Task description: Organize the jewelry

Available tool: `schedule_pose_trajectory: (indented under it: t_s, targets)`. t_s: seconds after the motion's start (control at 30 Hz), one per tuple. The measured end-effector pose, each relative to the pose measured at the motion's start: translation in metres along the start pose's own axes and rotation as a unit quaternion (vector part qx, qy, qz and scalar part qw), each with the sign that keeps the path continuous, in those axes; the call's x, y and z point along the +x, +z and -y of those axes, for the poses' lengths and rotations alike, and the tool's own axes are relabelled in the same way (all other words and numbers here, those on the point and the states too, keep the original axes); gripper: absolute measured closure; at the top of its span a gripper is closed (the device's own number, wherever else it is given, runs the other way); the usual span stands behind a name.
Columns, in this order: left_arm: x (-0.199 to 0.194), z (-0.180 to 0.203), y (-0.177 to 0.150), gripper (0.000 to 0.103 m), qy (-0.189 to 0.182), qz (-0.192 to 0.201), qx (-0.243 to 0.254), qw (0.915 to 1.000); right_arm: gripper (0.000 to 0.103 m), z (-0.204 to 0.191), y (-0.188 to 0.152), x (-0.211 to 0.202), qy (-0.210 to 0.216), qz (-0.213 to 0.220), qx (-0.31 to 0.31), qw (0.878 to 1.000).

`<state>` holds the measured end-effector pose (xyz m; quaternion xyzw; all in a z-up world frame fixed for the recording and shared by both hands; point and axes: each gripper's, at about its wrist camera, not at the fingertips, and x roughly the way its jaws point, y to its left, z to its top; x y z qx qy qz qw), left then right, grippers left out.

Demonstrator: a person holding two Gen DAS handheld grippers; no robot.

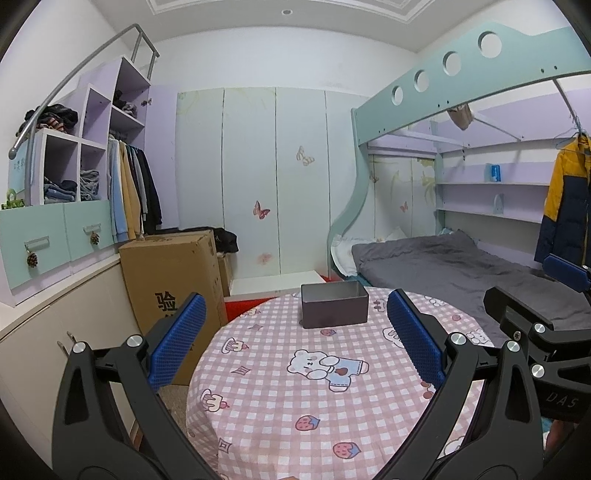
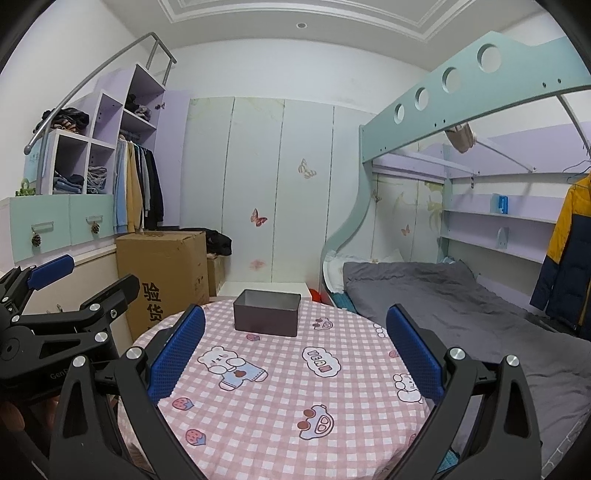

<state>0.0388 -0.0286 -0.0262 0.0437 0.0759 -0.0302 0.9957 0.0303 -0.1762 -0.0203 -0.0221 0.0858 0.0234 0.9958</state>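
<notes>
- Left gripper and right gripper hover over the round table, jaws spread wide, holding nothing
- Dark open box sits at the table's far edge

We're in a bedroom, white ceiling, recessed light overhead. Pale wardrobe doors with butterfly stickers fill the far wall. Left of them, lilac cubbies and hanging clothes, a cardboard box below. Right of them, a teal bunk bed with grey bedding, shelves and a yellow jacket.
</notes>
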Motion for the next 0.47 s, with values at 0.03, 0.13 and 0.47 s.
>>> schedule_pose_trajectory:
  t_s: [0.03, 0.13, 0.47]
  targets:
    - [0.005, 0.001, -0.001, 0.007, -0.001, -0.003, 0.0, 1.0, 0.008, 0.001, -0.002, 0.005, -0.001, -0.004, 0.001, 1.0]
    - [0.023, 0.003, -0.004, 0.007, -0.005, -0.017, -0.001, 0.9998, 0.008, 0.003, -0.004, 0.016, -0.004, -0.01, 0.004, 1.0]
    - [0.088, 0.01, -0.02, 0.007, -0.01, -0.068, 0.002, 0.9976, 0.008, 0.013, -0.019, 0.072, -0.007, -0.055, 0.017, 0.998]
